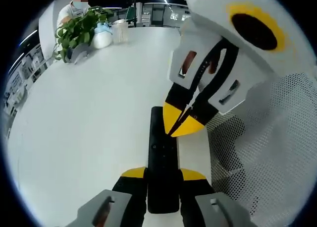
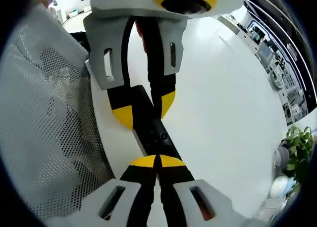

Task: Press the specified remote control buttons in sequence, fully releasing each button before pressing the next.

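Black and slim, the remote control lies flat on the white bench, near the edge where a white mesh chair back stands alongside. The left hand-held gripper has its yellow-tipped jaws set on either side of the remote's near end, clamping it by its long edges; to my eye that grip is there to pin the remote so it cannot skate across the smooth bench when a button is pushed. The right hand-held gripper comes in from the opposite end with its jaws brought together into a single wedge, tips pointed down at the upper part of the keypad, touching it or just above it; I cannot tell which. Shut like that, the tips make one narrow point, which suits pressing a small key without catching its neighbours. In the right gripper view the same arrangement reads in reverse: the closed right hand-held gripper rests over the remote control, with the left hand-held gripper straddling the far end. At the far corner of the bench stands a potted plant, and beside it a white jug and a pale tub; what they hold, if anything, is too small to make out.
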Available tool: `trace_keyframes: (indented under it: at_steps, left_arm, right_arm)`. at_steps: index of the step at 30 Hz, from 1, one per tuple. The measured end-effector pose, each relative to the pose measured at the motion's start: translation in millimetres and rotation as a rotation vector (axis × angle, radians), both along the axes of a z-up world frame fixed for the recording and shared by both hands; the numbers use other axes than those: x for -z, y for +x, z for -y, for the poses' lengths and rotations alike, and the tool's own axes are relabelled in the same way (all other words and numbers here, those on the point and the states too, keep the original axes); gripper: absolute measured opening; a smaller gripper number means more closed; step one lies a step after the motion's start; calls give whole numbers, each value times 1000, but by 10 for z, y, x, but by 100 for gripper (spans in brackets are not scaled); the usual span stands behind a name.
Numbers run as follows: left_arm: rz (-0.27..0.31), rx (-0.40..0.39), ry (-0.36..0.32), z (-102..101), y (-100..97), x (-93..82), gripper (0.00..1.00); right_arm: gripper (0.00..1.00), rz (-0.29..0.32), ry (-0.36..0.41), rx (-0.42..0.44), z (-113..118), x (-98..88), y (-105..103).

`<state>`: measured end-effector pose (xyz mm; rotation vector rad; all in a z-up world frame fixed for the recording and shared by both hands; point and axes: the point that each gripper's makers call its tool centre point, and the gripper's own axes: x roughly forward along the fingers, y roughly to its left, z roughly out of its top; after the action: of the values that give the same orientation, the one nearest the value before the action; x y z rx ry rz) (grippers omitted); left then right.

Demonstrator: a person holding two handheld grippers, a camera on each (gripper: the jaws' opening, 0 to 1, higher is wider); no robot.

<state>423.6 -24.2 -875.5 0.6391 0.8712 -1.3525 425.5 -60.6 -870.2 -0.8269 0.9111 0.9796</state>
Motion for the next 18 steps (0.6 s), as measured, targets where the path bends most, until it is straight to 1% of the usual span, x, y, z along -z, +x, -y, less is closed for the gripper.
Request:
trace_keyframes:
  at_steps: [2,4,9,13,18]
  left_arm:
    - [4,5,-1,1,-2,-2,24]
    - [5,5,-2,2,-1,-3,24]
    - [3,3,-4,4,1,-3,24]
    - [2,3,-5,7,2,-2,24]
    - [2,4,-5,12,0,-1,24]
  right_arm:
    - [0,2,7,-6,1,-1,-9]
    - [0,16,7,-34,-5,-1,-21]
    - [0,-9,34,-12,-8,-17,3]
    - [0,8,40,-27,-43,-17,12]
    - [0,5,40,-19,-37,-11,13]
